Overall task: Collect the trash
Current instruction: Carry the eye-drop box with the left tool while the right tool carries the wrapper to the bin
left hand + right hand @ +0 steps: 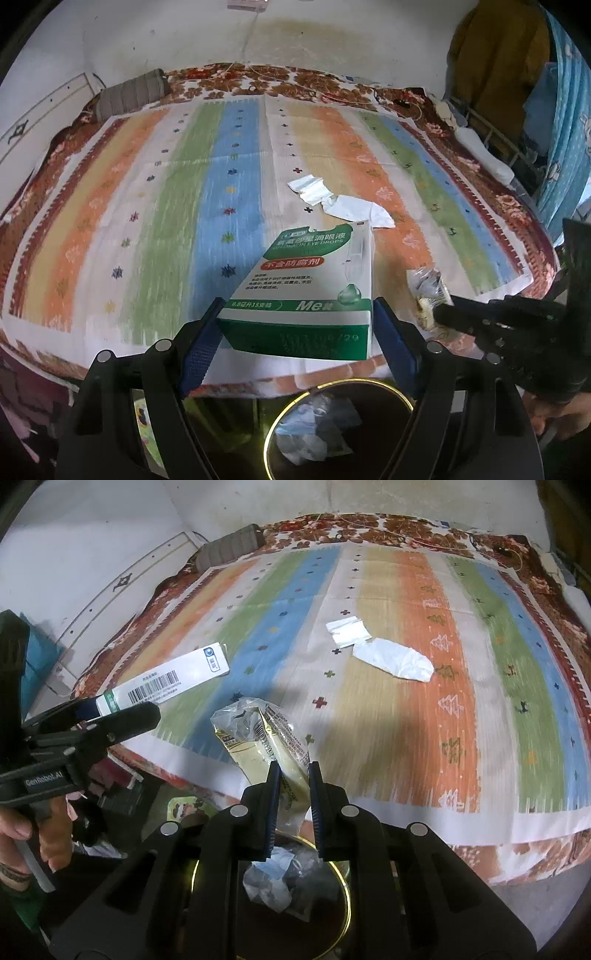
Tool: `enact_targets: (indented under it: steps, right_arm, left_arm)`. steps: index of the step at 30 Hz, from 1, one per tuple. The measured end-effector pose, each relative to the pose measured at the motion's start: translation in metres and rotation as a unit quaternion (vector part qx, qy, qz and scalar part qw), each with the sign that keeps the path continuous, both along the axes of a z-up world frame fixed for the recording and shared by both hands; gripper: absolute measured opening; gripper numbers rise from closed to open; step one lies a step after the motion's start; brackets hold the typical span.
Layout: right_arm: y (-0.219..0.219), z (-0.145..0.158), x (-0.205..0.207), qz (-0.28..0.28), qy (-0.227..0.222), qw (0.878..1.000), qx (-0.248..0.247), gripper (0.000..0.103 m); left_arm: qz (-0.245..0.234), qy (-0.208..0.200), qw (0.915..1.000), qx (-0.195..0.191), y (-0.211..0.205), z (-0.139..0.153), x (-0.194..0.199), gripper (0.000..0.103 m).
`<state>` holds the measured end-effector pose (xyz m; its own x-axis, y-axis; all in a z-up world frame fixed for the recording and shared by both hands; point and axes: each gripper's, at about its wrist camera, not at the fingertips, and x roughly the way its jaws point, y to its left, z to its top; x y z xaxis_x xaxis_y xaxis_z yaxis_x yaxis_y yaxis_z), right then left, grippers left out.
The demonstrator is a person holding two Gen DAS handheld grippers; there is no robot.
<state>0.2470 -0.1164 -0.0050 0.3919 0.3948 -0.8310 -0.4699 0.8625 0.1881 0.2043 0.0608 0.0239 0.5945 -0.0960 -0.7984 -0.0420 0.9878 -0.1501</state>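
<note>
The gold-rimmed bin (345,897) is holding crumpled wrappers (267,886). The left hand-held gripper (295,332) is pinching a green-and-white eye-drops box (306,284). The right hand-held gripper (293,775) is pinching a clear snack wrapper (258,734).

Striped cloth (406,738) over the bed, two crumpled white papers (395,659) on it
</note>
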Motion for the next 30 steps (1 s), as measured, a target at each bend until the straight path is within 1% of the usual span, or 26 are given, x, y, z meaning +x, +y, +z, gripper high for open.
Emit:
enact_targets:
  steps: [10, 16, 20, 22, 30]
  right_arm:
    - [-0.007, 0.004, -0.032, -0.004, -0.022, 1.0, -0.004, 0.014]
    - [-0.013, 0.004, -0.047, -0.008, -0.019, 1.0, 0.009, 0.014]
    - [-0.011, -0.002, -0.058, 0.0, -0.014, 1.0, 0.004, 0.014]
    - [-0.01, -0.005, -0.063, 0.003, -0.01, 1.0, 0.001, 0.014]
    - [-0.012, -0.019, -0.081, 0.008, 0.005, 1.0, -0.008, 0.014]
  left_arm:
    - [0.003, -0.005, 0.9994, -0.035, -0.009, 0.005, -0.034, 0.077]
    - [0.008, -0.014, 0.9988, -0.047, -0.012, 0.0, -0.057, 0.077]
    - [0.004, -0.002, 0.9981, -0.062, -0.018, -0.011, -0.067, 0.077]
    - [0.002, -0.002, 0.998, -0.063, -0.02, -0.012, -0.075, 0.077]
    - [0.009, 0.011, 0.9961, -0.087, -0.013, -0.022, -0.094, 0.077]
